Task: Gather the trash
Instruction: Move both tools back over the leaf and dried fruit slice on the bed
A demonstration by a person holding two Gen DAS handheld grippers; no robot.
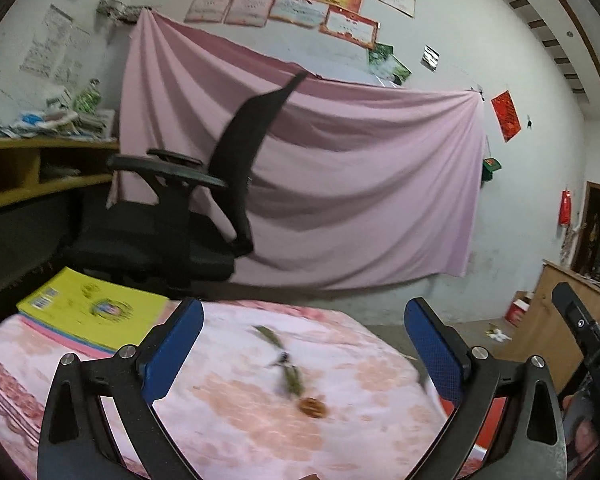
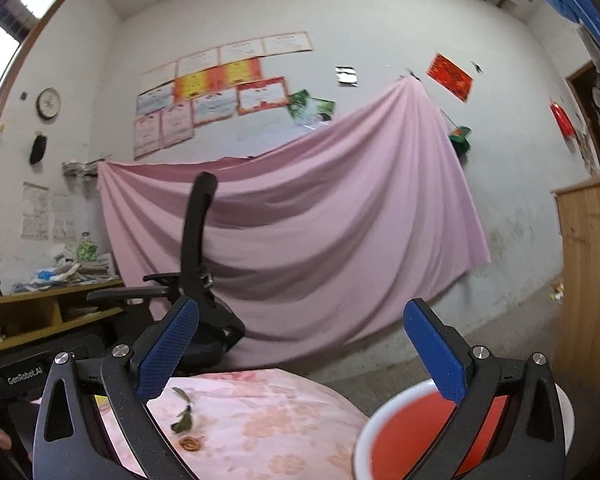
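Observation:
A table with a pink flowered cloth (image 1: 228,420) carries scraps of trash: green leaves (image 1: 288,368) and an orange peel piece (image 1: 313,407). They also show in the right wrist view as leaves (image 2: 184,420) and peel (image 2: 191,444). My left gripper (image 1: 304,344) is open and empty above the cloth, with the trash between and below its blue pads. My right gripper (image 2: 300,344) is open and empty, higher up, above a red bin with a white rim (image 2: 404,440) at the table's right side.
A yellow book (image 1: 96,308) lies on a stack at the table's left. A black office chair (image 1: 180,216) stands behind the table, before a pink sheet (image 1: 340,184) hung on the wall. A wooden cabinet (image 2: 588,280) is at the right.

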